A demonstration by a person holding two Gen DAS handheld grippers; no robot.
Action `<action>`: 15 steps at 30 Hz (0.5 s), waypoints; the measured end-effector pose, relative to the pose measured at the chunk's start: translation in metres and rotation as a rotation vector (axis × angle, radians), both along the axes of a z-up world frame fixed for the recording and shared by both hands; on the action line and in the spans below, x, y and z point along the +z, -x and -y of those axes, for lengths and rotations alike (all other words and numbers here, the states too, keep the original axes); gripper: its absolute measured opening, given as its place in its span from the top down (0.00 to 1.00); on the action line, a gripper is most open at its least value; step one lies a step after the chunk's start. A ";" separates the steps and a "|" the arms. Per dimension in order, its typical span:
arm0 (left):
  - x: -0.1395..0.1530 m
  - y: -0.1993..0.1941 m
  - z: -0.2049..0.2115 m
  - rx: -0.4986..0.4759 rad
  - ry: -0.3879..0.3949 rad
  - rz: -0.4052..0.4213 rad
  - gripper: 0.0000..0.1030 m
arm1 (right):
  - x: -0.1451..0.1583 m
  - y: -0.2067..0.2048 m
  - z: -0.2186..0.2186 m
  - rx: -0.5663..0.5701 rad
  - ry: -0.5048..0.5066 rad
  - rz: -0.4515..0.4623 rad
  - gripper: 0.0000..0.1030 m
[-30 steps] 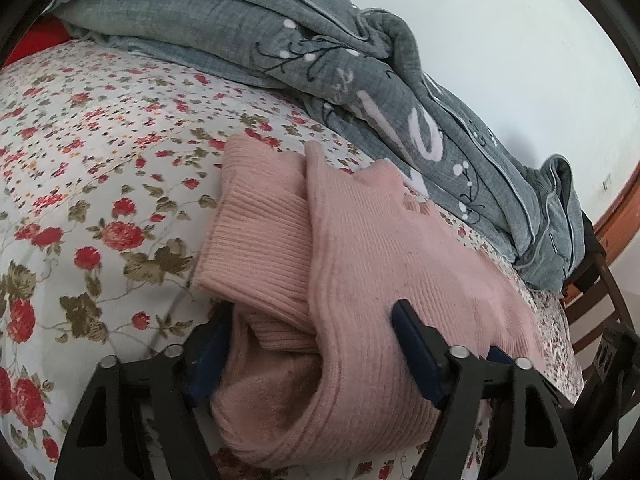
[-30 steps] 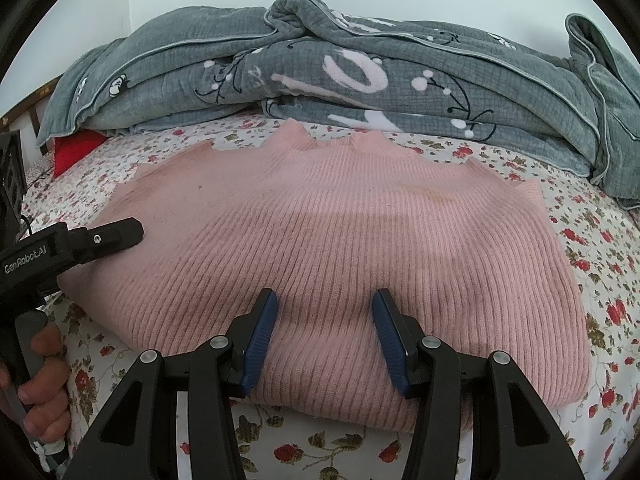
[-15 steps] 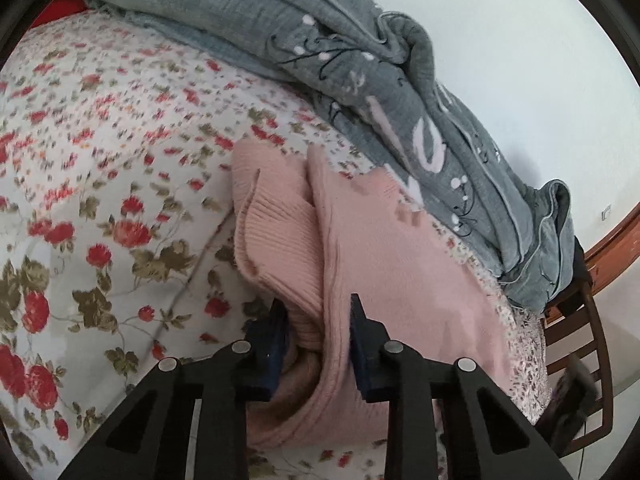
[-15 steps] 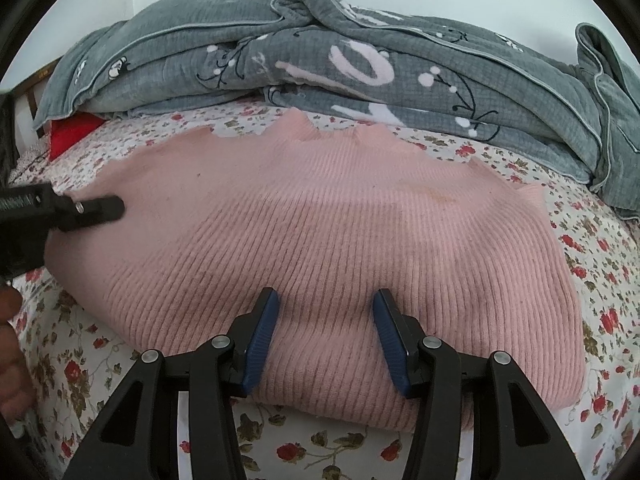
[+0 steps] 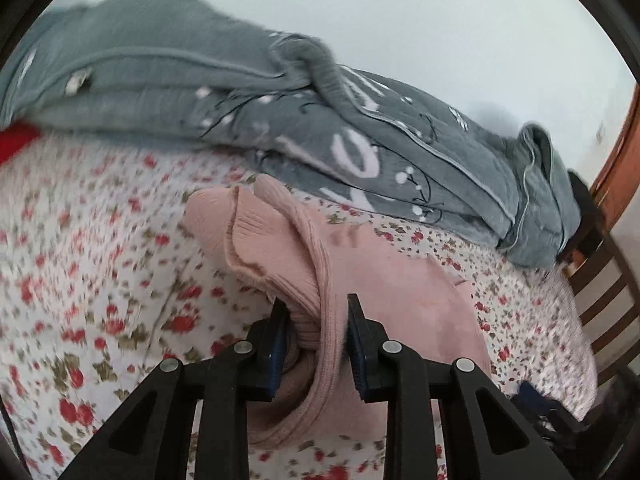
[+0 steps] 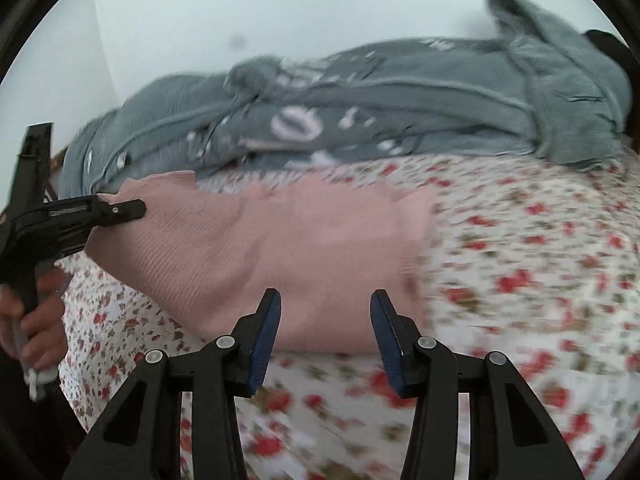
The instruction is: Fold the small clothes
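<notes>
Left tongs (image 5: pixel 316 320) pinching pink sweater (image 6: pixel 280 248), right tongs (image 6: pixel 325 320) parted, right view only

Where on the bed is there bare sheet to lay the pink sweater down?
Bare floral sheet lies right of the pink sweater, below the grey quilt. More shows left of the sweater in the left wrist view. The back is crowded by the quilt; the left gripper grips the sweater's left end.

Grey quilt (image 6: pixel 400 112) behind sweater (image 6: pixel 280 248)

floral sheet (image 6: pixel 540 264) blurred (motion), duvet (image 6: pixel 400 92) smeared
</notes>
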State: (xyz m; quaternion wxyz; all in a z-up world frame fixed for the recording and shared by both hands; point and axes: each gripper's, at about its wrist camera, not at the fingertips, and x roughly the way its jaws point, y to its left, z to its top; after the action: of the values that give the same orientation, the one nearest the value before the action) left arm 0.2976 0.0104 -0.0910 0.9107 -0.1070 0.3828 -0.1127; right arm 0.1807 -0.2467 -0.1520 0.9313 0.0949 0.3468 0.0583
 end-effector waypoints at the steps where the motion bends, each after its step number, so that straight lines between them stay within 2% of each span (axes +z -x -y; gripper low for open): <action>1: 0.006 -0.002 0.014 -0.003 -0.034 -0.002 0.75 | 0.004 0.008 0.011 -0.010 -0.016 0.009 0.54; 7: 0.029 0.006 0.069 -0.060 -0.194 -0.001 0.75 | 0.010 0.036 0.080 -0.129 -0.075 -0.002 0.54; 9: 0.029 0.008 0.103 -0.099 -0.243 -0.010 0.75 | 0.009 0.045 0.096 -0.165 -0.078 -0.014 0.54; 13: 0.010 0.008 0.159 -0.184 -0.275 -0.028 0.75 | 0.010 0.065 0.118 -0.221 -0.097 -0.042 0.54; 15: -0.014 0.005 0.189 -0.220 -0.280 -0.079 0.75 | 0.012 0.075 0.127 -0.228 -0.120 -0.035 0.54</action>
State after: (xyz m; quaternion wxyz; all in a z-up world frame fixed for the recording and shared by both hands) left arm 0.2925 -0.1789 -0.1046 0.8830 0.0593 0.4396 -0.1531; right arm 0.1052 -0.3736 -0.1398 0.9183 0.1903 0.3460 -0.0290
